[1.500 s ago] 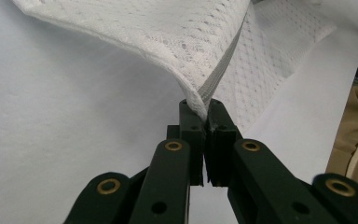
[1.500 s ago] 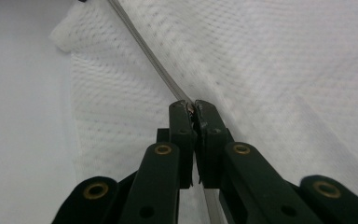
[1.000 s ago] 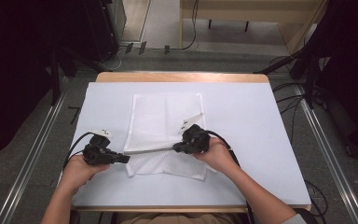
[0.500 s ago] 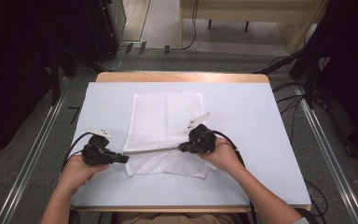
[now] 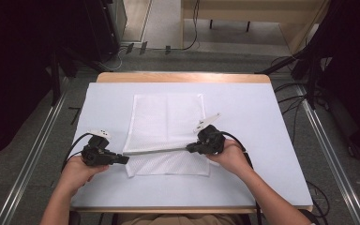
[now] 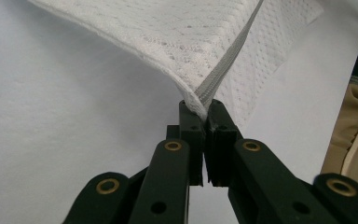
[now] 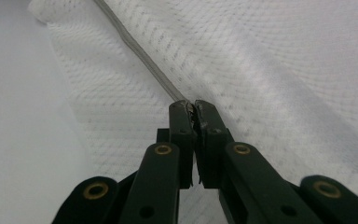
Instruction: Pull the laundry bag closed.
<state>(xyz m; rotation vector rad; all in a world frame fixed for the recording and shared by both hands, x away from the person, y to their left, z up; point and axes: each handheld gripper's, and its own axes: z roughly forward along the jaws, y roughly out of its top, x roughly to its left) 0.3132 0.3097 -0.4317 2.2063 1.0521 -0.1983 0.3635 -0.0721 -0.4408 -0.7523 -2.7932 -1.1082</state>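
High view: a white mesh cloth (image 5: 166,124) lies near the middle of a table covered by a pale sheet (image 5: 262,140); its far part lies flat, while its near portion is folded, a taut grey hemmed edge (image 5: 157,151) running between the two grippers above a lower layer that rests on the sheet; the left gripper (image 5: 122,159), held in the person's left hand (image 5: 77,169), sits at the cloth's near left corner; the right gripper (image 5: 190,148), held in the right hand (image 5: 229,157), sits at the near right side of the cloth, a white plate on top of it and a black cable trailing from it; both forearms come in from the bottom edge; beyond the table's far wooden edge (image 5: 183,77) lies grey floor with cables.

Left gripper view: the black jaws are pressed together on a corner of the cloth (image 6: 205,42), pinching the grey hem (image 6: 223,65); the cloth lifts away from the sheet (image 6: 51,116) toward the top; a beige garment (image 6: 354,135) shows at the right edge.

Right gripper view: the jaws are closed on the hem (image 7: 140,53), the cloth (image 7: 270,70) spreading beyond and beside them.
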